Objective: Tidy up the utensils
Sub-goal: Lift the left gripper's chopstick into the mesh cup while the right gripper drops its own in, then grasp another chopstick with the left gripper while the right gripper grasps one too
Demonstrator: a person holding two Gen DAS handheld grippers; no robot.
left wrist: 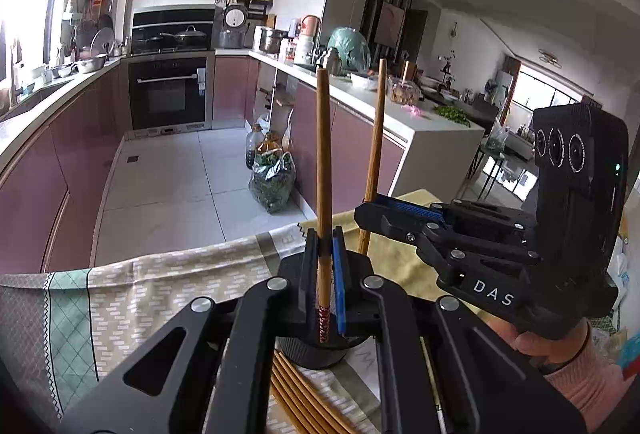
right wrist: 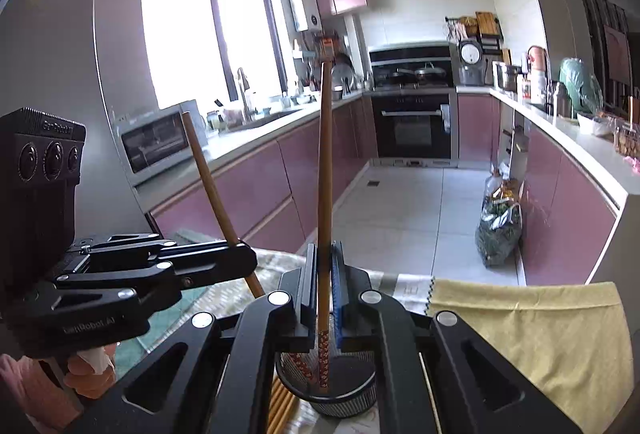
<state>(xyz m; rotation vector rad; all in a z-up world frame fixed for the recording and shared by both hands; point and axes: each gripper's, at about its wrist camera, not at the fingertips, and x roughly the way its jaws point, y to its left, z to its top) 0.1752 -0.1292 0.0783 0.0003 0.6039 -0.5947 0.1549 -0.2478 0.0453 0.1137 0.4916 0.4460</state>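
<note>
My left gripper point(left wrist: 325, 246) is shut on an upright wooden chopstick point(left wrist: 323, 161) whose red patterned end reaches down into a black mesh holder point(left wrist: 312, 354). My right gripper point(right wrist: 325, 260) is shut on a second chopstick point(right wrist: 325, 169), its patterned end inside the same holder point(right wrist: 344, 390). Each gripper shows in the other's view: the right gripper point(left wrist: 362, 211) with its chopstick point(left wrist: 376, 137), the left gripper point(right wrist: 244, 254) with its tilted chopstick point(right wrist: 212, 189). Several more chopsticks point(left wrist: 300, 398) lie flat on the cloth beside the holder.
The holder stands on a table covered by a patterned cloth point(left wrist: 140, 298) and a yellow cloth point(right wrist: 540, 334). Beyond the table edge is a kitchen floor with a bag of greens point(left wrist: 274, 181), pink cabinets and an oven point(left wrist: 170, 93).
</note>
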